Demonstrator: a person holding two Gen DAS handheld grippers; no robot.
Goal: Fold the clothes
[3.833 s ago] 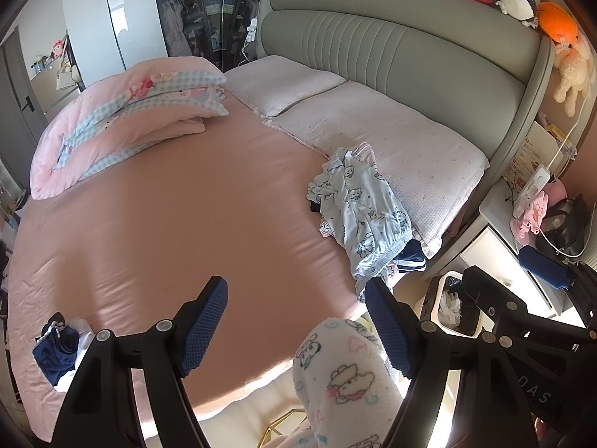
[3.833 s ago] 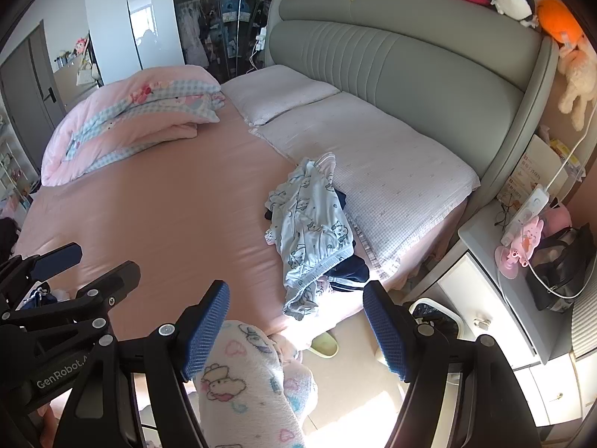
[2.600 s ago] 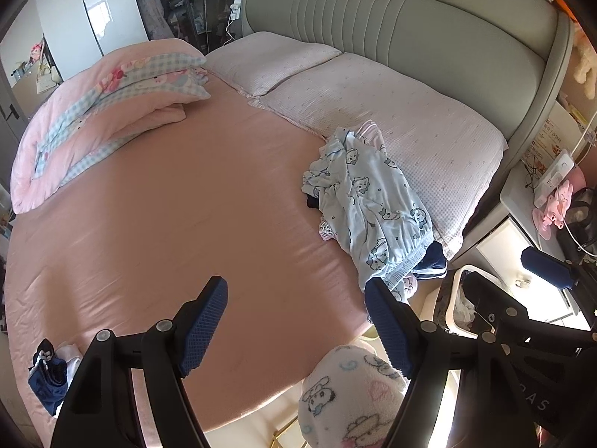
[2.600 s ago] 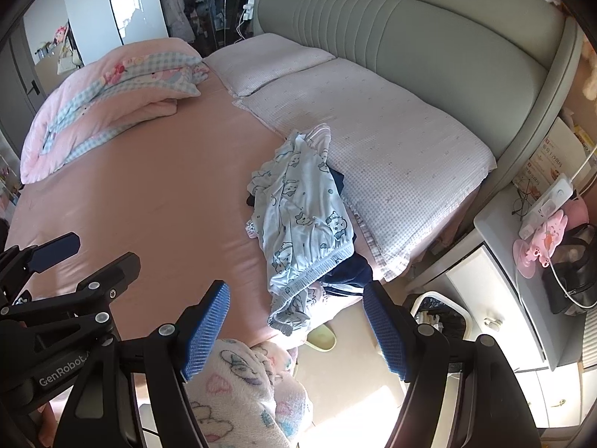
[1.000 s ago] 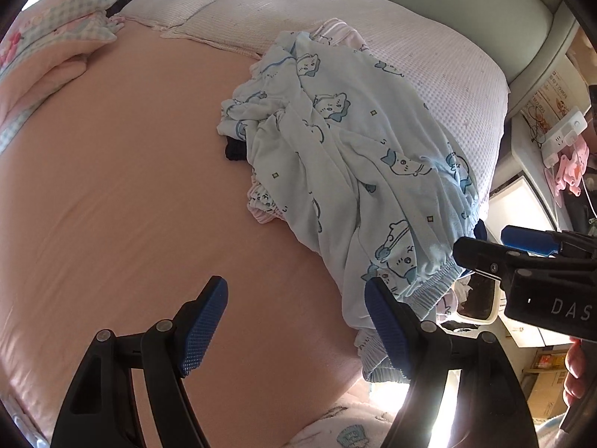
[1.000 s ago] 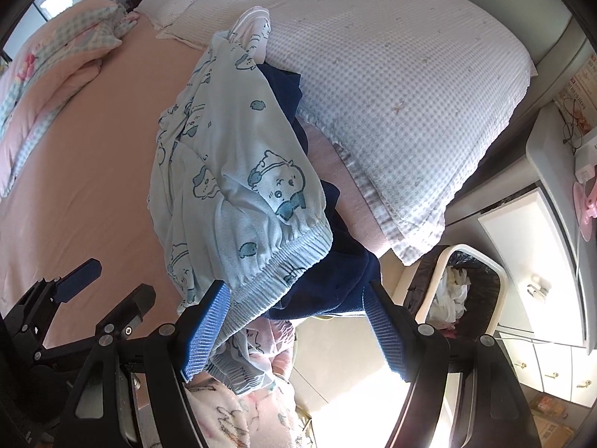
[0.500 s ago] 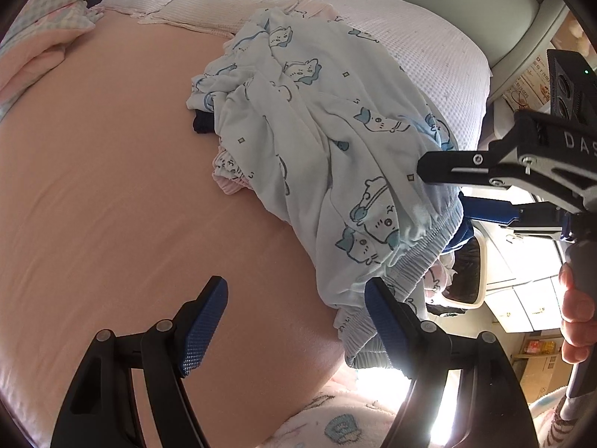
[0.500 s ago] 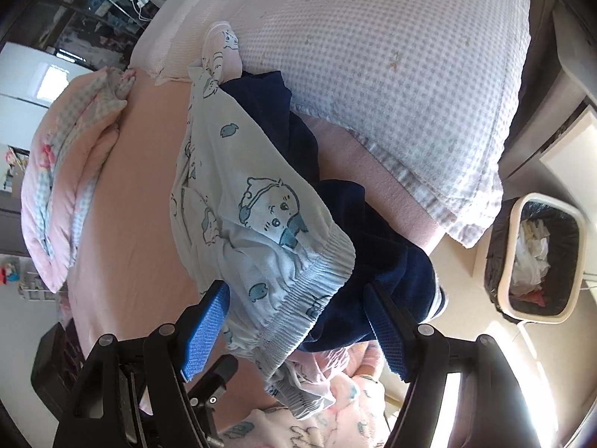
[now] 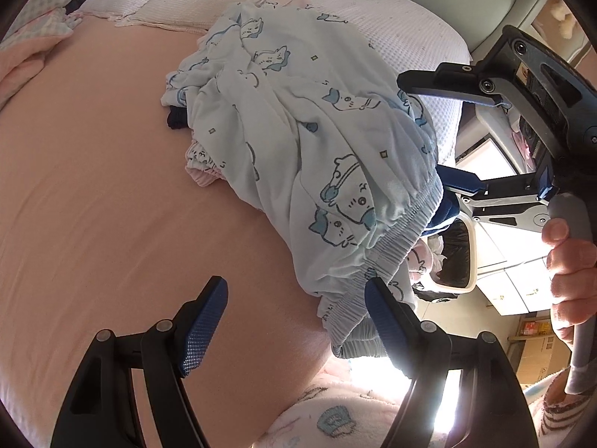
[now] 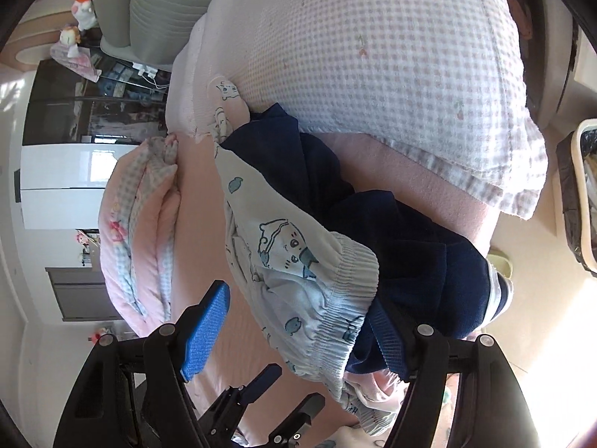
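Two grippers, left gripper (image 9: pixel 294 315) and right gripper (image 10: pixel 298 326), both spread wide beside one pale-blue pyjama garment (image 9: pixel 298 142) (one navy garment (image 10: pixel 391 239) beneath) on bed (image 9: pixel 93 194).

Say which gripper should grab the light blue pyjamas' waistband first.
Right, probably. The open right gripper already straddles the light blue pyjamas' waistband. The open left gripper mostly frames bare sheet, with the hem beside one finger.

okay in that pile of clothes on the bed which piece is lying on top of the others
The light blue pajama piece with cartoon prints is on top. The navy garment is partly buried beneath it, and the pink striped piece only peeks out from under its edge.
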